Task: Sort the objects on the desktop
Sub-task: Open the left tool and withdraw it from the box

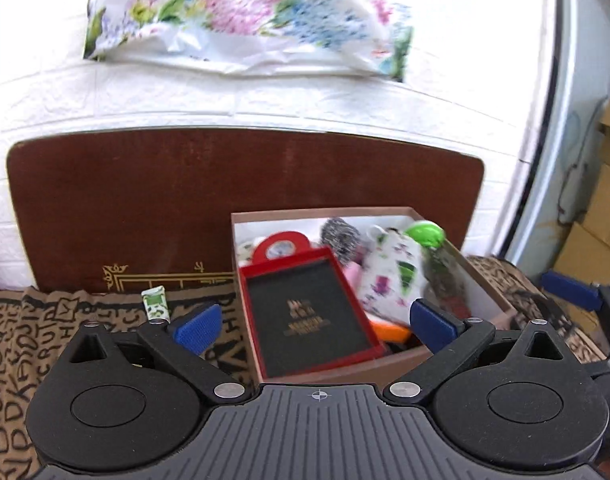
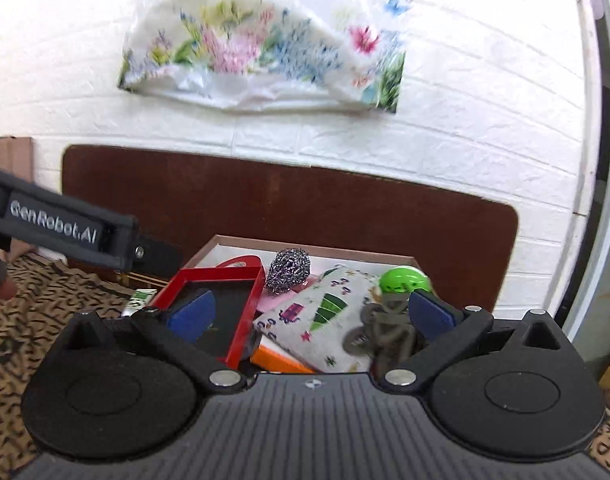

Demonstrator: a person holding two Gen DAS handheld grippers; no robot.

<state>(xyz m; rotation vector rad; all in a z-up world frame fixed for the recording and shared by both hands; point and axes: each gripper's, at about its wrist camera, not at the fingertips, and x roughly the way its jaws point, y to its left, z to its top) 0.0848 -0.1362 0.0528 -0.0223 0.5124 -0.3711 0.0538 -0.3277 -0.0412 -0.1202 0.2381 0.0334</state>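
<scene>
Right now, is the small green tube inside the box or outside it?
Outside. The small green tube lies on the patterned cloth, left of the box, apart from its wall.

I see box (image 1: 481, 280) on cloth-covered table (image 1: 21, 328), before board (image 1: 185, 200) leaning on wall (image 1: 265, 108) | in box: tray (image 1: 309, 316) at left, scourer (image 1: 341, 240) behind it, pouch (image 1: 389, 276) to its right, ball (image 1: 425, 233) at right rear | tube (image 1: 156, 302) on cloth, left of box | bag (image 1: 245, 16) on wall above board.
</scene>
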